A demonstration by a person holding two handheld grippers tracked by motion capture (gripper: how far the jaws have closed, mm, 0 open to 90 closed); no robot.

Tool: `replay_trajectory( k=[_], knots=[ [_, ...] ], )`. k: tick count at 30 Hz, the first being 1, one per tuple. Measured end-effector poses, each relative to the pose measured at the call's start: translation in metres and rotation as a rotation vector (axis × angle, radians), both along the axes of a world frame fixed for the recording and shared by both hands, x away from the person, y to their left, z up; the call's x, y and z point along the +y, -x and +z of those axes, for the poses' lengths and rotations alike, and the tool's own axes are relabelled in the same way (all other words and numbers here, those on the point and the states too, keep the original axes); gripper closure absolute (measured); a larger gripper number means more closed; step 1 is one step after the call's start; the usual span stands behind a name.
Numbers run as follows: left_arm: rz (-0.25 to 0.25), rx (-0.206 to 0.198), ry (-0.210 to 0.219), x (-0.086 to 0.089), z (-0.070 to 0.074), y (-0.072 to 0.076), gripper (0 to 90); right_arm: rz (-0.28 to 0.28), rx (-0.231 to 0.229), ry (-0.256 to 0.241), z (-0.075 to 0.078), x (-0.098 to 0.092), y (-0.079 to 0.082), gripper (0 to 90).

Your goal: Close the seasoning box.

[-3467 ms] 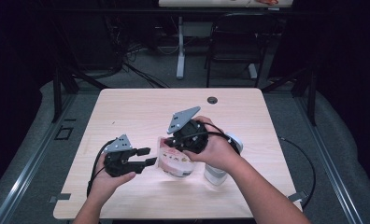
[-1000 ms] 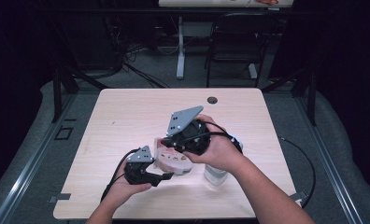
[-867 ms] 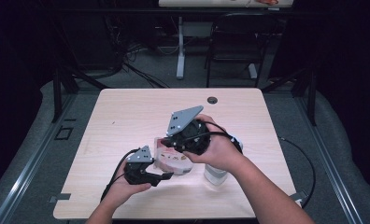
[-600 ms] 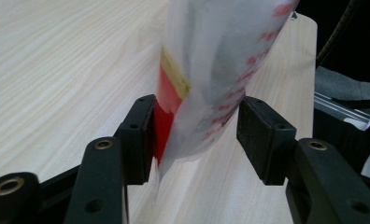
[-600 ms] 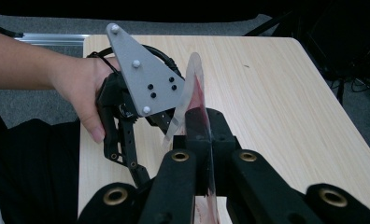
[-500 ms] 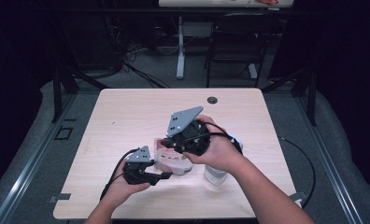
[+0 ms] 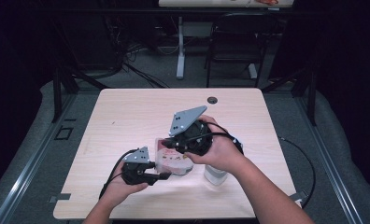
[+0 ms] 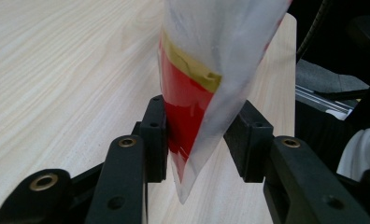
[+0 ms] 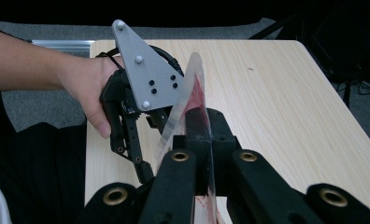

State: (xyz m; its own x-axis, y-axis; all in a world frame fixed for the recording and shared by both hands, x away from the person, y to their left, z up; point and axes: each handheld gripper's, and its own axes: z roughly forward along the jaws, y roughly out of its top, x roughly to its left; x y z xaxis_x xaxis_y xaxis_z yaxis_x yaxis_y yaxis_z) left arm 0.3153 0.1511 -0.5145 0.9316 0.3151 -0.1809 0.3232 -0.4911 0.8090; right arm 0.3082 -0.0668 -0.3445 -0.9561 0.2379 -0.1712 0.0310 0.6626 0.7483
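Note:
A clear plastic bag (image 7: 174,161) with red and white contents hangs just above the table's front middle. My right gripper (image 7: 167,143) is shut on the bag's upper edge; in the right gripper view its jaws (image 9: 202,119) pinch the thin film (image 9: 185,93). My left gripper (image 7: 163,175) is at the bag's lower left corner. In the left gripper view the jaws (image 8: 197,135) stand apart on either side of the bag's corner (image 8: 206,56). The left pad (image 8: 155,135) touches the bag and the right pad (image 8: 246,140) sits just off it.
A white container (image 7: 216,176) stands on the wooden table (image 7: 127,116) under my right hand. A black grommet hole (image 7: 213,100) is near the far edge. Desk legs and a chair (image 7: 232,51) stand beyond the table.
My left gripper has moved right from the front left of the table up to the bag's corner and stays there. The right gripper keeps hold of the bag, barely shifting.

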Motion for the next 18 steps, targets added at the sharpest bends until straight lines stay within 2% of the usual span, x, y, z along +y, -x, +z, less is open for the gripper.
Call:
replay_trajectory(
  k=[12,18],
  knots=[
    [0.001,0.004,-0.017,0.0033,0.0045,0.0002,66.1,-0.008,0.015,-0.018,-0.0009,-0.0049,-0.0025,89.3],
    [0.017,-0.009,-0.030,0.0083,0.0095,0.0002,68.1,-0.018,0.015,-0.027,0.0007,-0.0089,-0.0030,87.8]
  ],
)
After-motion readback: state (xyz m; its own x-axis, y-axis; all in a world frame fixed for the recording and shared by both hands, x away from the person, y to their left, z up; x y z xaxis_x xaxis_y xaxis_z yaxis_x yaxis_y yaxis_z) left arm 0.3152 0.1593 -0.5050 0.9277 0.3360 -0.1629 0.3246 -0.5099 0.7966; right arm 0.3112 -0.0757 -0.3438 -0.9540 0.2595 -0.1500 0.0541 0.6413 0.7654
